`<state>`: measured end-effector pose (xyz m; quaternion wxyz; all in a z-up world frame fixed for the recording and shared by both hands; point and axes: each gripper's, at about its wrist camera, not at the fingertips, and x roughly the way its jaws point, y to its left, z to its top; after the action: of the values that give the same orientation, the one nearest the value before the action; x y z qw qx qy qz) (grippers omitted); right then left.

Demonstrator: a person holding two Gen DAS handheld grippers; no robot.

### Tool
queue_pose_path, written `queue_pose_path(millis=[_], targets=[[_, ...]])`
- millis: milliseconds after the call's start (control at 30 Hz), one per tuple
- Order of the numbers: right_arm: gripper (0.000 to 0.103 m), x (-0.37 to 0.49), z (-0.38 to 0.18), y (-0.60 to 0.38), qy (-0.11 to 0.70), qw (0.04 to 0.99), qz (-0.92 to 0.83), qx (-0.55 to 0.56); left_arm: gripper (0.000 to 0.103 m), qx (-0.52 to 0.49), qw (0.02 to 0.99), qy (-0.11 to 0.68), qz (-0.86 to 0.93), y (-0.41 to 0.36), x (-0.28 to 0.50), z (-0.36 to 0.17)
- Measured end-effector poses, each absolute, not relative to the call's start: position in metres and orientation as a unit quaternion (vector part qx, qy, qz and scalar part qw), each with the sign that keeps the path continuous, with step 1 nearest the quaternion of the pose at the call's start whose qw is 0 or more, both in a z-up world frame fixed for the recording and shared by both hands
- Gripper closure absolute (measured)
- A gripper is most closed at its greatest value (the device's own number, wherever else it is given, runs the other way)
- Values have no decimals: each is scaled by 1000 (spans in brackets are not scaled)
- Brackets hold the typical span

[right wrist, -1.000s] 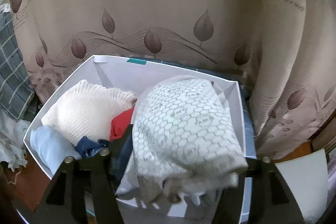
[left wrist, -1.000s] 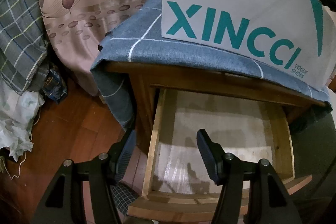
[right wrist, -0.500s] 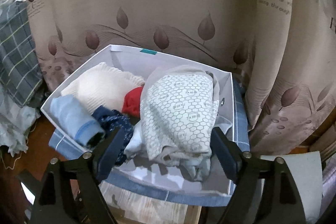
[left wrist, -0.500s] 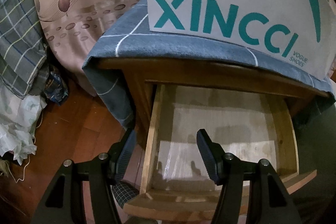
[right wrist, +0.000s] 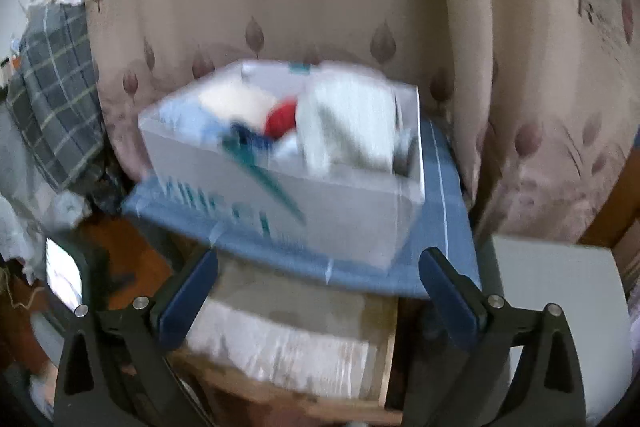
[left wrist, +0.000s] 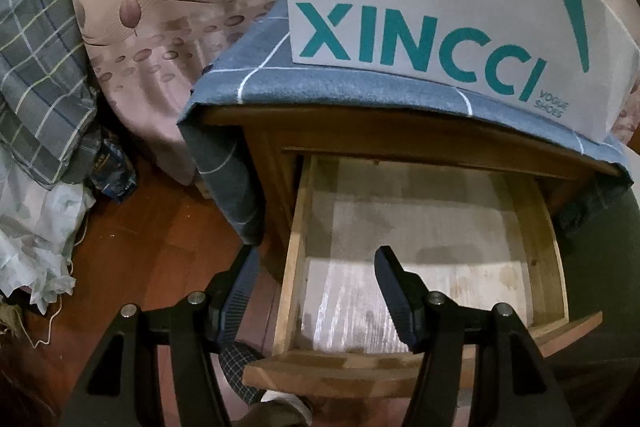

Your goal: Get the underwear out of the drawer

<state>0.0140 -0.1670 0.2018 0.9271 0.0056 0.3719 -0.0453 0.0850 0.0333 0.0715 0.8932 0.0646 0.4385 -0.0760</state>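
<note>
Underwear (right wrist: 352, 119) lies in the box (right wrist: 360, 211) (blurred) above the pulled-out drawer (left wrist: 296, 267); both tools gape, right widening.

White shoe box (left wrist: 460, 7) printed "XINCCI" in teal, small "VOGUE SHOES" beside it

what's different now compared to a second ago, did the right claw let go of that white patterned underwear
Yes. The right claw released the white patterned underwear into the shoe box, pulled back from it, and its jaws are opening with nothing between them. The left claw stays open over the bare drawer.
</note>
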Motion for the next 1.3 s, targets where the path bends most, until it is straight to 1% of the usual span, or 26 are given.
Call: queue_pose_path(millis=[200, 367, 600, 933, 1100, 1300], targets=[[2, -9, 119, -162, 435, 898, -67, 14, 41, 49, 887, 452, -80, 36, 65, 67], [2, -15, 83, -155, 460, 886, -61, 16, 41, 86, 893, 437, -70, 24, 50, 66], [2, -15, 61, -153, 462, 884, -68, 12, 41, 92, 888, 444, -72, 16, 43, 61], [2, -17, 53, -162, 462, 882, -78, 50, 41, 93, 883, 453, -73, 9, 37, 54], [2, -19, 48, -164, 466, 880, -86, 35, 41, 101, 883, 452, -75, 5, 34, 52], [2, -18, 42, -164, 475, 876, -75, 46, 41, 105, 881, 455, -74, 2, 34, 49]])
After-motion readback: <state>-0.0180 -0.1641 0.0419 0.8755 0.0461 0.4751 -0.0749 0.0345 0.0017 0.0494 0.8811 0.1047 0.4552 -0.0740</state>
